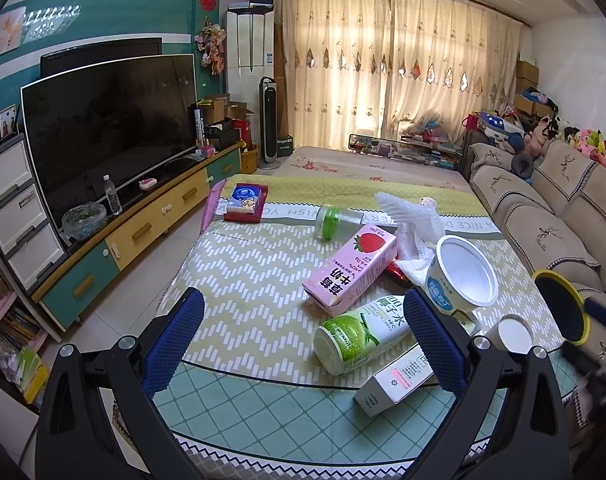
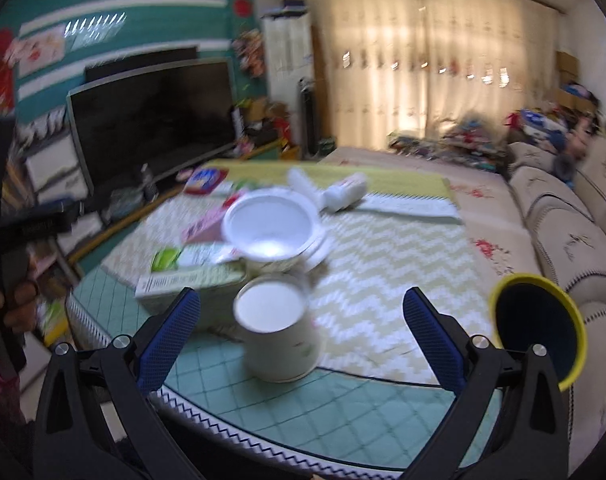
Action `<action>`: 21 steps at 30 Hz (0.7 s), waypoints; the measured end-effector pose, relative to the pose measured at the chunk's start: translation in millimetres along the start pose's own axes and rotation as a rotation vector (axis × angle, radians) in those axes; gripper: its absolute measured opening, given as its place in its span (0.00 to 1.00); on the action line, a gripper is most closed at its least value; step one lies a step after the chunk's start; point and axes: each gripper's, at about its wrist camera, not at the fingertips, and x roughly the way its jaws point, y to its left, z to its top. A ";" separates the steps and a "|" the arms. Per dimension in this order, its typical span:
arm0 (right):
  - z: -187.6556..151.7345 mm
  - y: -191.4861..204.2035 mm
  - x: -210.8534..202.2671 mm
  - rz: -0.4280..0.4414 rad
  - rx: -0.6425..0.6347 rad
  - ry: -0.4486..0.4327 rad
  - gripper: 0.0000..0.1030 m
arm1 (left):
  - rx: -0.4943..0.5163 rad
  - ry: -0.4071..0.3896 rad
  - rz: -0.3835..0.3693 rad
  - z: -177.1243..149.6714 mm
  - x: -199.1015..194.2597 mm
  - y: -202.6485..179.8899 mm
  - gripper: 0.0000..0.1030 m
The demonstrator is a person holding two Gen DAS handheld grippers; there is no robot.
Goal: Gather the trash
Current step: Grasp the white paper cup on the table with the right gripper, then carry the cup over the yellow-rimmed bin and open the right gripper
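Note:
Trash lies on a cloth-covered table [image 1: 243, 280]. A pink strawberry milk carton [image 1: 351, 270], a green coconut-water bottle [image 1: 363, 334], a white box [image 1: 399, 380], an empty white tub [image 1: 465, 276], a small paper cup [image 1: 511, 334] and crumpled white tissue [image 1: 411, 220] crowd its right half. My left gripper [image 1: 303, 336] is open, with the bottle between its blue fingers. In the blurred right wrist view my right gripper [image 2: 301, 334] is open around the paper cup [image 2: 279, 328], with the tub [image 2: 273, 226] behind it. A round yellow-rimmed bin [image 2: 539, 324] sits at the right.
A red tray with a tissue pack [image 1: 245, 202] and a clear green-lidded jar [image 1: 337, 222] lie farther back on the table. A TV [image 1: 111, 120] on a low cabinet [image 1: 135, 236] stands left. A beige sofa [image 1: 543, 208] runs along the right.

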 end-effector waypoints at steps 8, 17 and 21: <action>-15.7 5.2 59.8 0.052 0.023 0.154 0.68 | 0.003 0.010 -0.014 -0.4 2.0 0.2 0.95; -17.9 -0.6 73.8 0.091 0.058 0.177 0.58 | -0.002 0.030 -0.023 -0.3 10.0 0.0 0.95; -17.3 1.0 64.2 0.111 0.053 0.164 0.57 | 0.004 0.033 -0.026 -0.7 12.1 -3.5 0.95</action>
